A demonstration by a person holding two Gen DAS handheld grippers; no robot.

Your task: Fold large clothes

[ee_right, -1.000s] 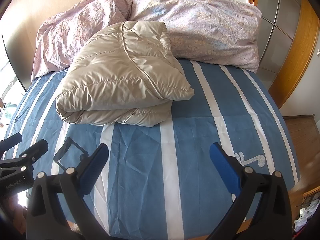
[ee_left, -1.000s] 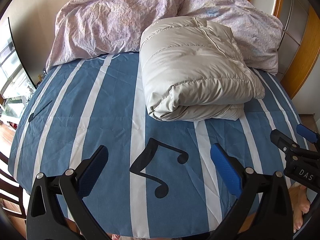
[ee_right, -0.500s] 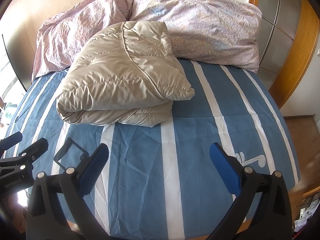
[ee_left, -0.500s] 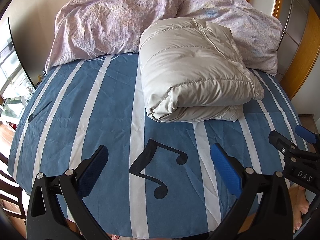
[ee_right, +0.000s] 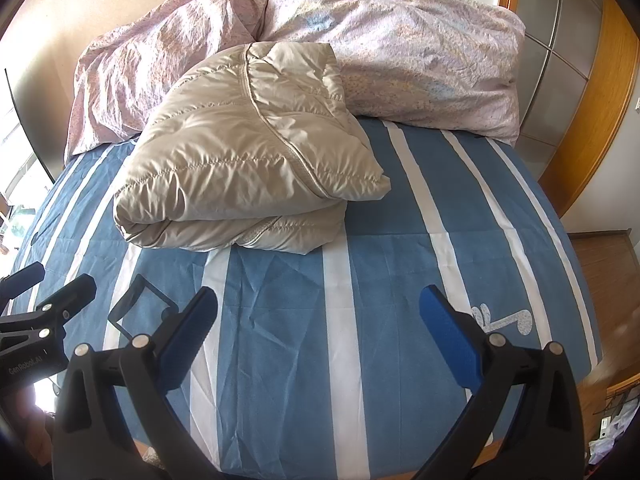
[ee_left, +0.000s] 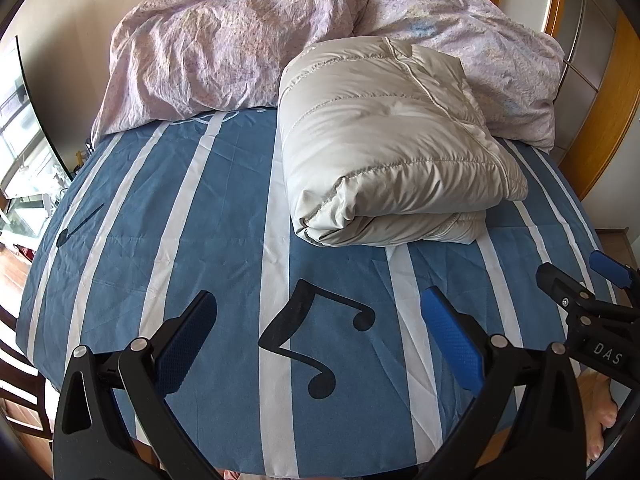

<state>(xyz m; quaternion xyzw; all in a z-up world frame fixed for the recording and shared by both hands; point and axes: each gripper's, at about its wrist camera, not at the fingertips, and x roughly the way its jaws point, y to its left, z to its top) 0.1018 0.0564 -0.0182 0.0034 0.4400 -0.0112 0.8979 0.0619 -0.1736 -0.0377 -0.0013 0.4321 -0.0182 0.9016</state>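
Folded beige down jacket point(ee_left: 392, 160) on the striped bed sheet point(ee_left: 224, 208), ahead of both grippers, backed against a pink duvet point(ee_left: 224, 40). Left gripper point(ee_left: 318, 326) and right gripper point(ee_right: 318, 326): jaws spread, empty, clear of the jacket.

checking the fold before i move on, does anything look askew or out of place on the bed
Nothing stands out. The beige puffer jacket lies folded in a compact bundle on the striped sheet, its far edge against the rumpled pink duvet.
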